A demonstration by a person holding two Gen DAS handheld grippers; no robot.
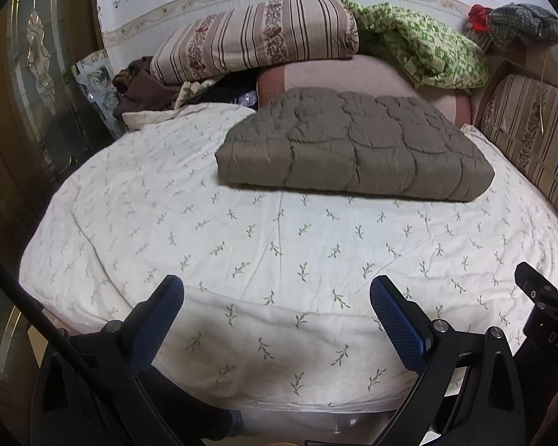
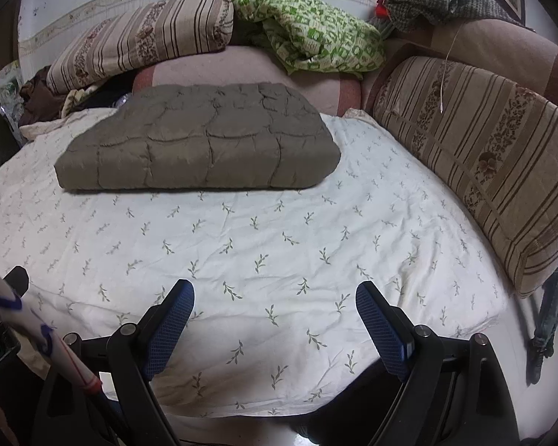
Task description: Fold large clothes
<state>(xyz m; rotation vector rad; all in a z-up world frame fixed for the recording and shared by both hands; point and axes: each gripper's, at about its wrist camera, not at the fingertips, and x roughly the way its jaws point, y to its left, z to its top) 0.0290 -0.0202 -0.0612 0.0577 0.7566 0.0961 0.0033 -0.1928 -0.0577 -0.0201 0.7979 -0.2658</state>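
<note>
Grey-brown quilted padded garment lying folded at far side of leaf-print white bed sheet; left gripper and right gripper being held released, empty, over near edge; fold judged complete, edges being checked for squareness

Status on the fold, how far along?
Done: brown quilted garment lies folded into a compact rectangle on the bed sheet. In hand: nothing; left tool and right tool are open and empty. Left: nothing visible for this piece.
</note>
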